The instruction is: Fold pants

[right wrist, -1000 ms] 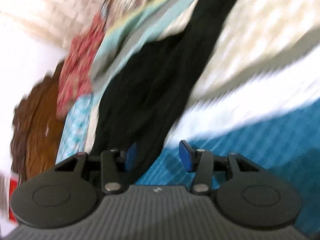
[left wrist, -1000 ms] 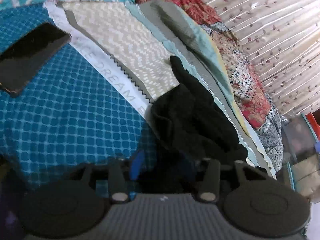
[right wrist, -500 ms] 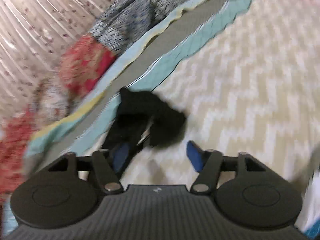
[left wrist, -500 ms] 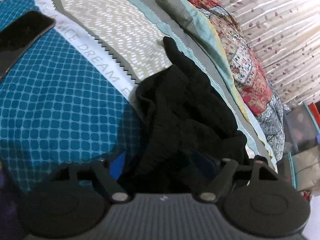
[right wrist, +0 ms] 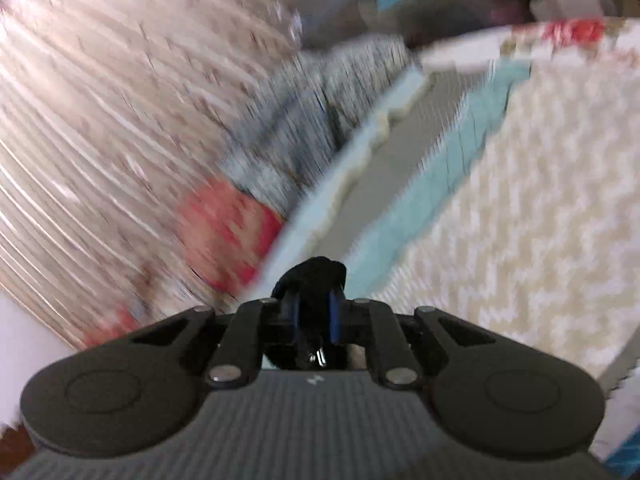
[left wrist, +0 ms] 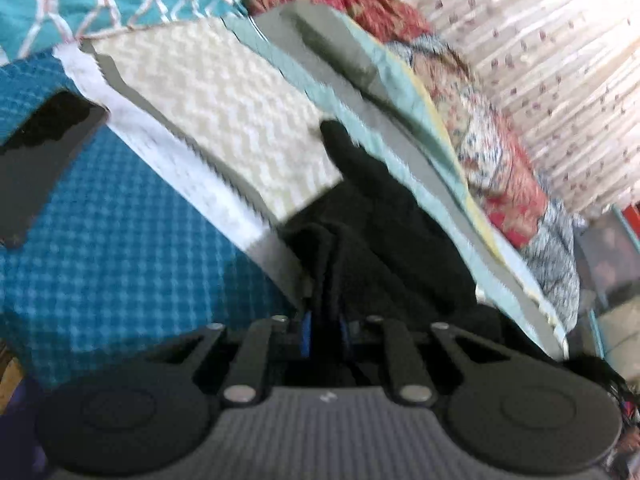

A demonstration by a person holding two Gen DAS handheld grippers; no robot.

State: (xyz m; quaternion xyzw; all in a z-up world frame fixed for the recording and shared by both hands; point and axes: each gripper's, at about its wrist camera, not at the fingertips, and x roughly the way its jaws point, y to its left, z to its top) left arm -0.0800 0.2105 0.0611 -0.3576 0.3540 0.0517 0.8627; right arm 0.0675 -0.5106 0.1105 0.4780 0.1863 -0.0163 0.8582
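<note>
The black pants [left wrist: 384,240] lie bunched on the bed, on the zigzag-patterned bedspread [left wrist: 224,120] near the bed's far edge, where a folded grey-and-teal quilt [left wrist: 360,60] runs along that edge. One narrow end of them reaches up toward the quilt; the rest is a rumpled heap running down into the left gripper [left wrist: 324,332].

That gripper's jaws have just been closing, and its blue pads now pinch a fold of the black cloth between them. In the right wrist view the pants [right wrist: 316,276] show only as a small dark bunch, clamped between the pads of the right gripper [right wrist: 314,316], whose jaws have likewise just been closing. That view is heavily smeared, so which part of the pants it holds cannot be told.

By my reading the task is at its start: 2 grips are taken, but no neat fold is visible. The pants likely need to be drawn out flat, then folded.

A dark flat phone [left wrist: 36,160] rests on the blue checked sheet [left wrist: 120,240] toward the bed's near side, well apart from the pants. Past the bed's far corner a box-like container [left wrist: 612,256] stands on the floor; its contents cannot be made out.
</note>
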